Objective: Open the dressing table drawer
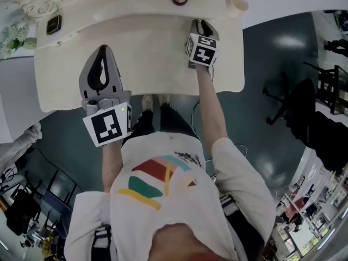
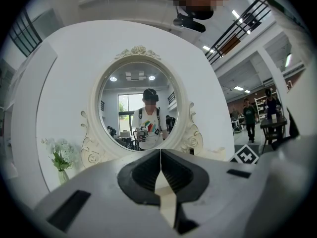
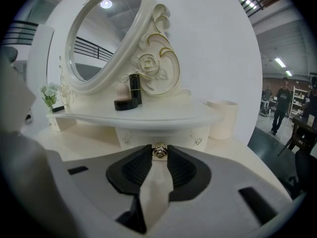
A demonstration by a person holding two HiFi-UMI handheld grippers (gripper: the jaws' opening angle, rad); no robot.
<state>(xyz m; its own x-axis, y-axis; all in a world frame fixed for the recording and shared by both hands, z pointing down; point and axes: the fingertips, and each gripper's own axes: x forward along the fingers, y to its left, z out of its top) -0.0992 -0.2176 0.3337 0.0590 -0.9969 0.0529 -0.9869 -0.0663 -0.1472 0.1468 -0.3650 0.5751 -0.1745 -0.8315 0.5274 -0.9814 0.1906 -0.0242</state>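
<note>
This looks like a large open hall used as a lab or test space, not a home. The dressing table (image 1: 136, 69) stands alone on a dark floor (image 1: 272, 58), with plain white panels (image 3: 218, 43) behind it instead of room walls. To the right of it are a black office chair (image 1: 280, 101), tall shelves (image 3: 299, 95) and a standing person (image 3: 283, 100). Above it run a black balcony railing (image 2: 233, 31) and long ceiling strip lights (image 3: 281, 62).

No word, number or brand can be read anywhere; the only signs are black-and-white square markers on the cube (image 1: 109, 126) of the left gripper (image 1: 102, 50) and the cube (image 1: 202, 49) of the right gripper (image 1: 199, 22).
</note>
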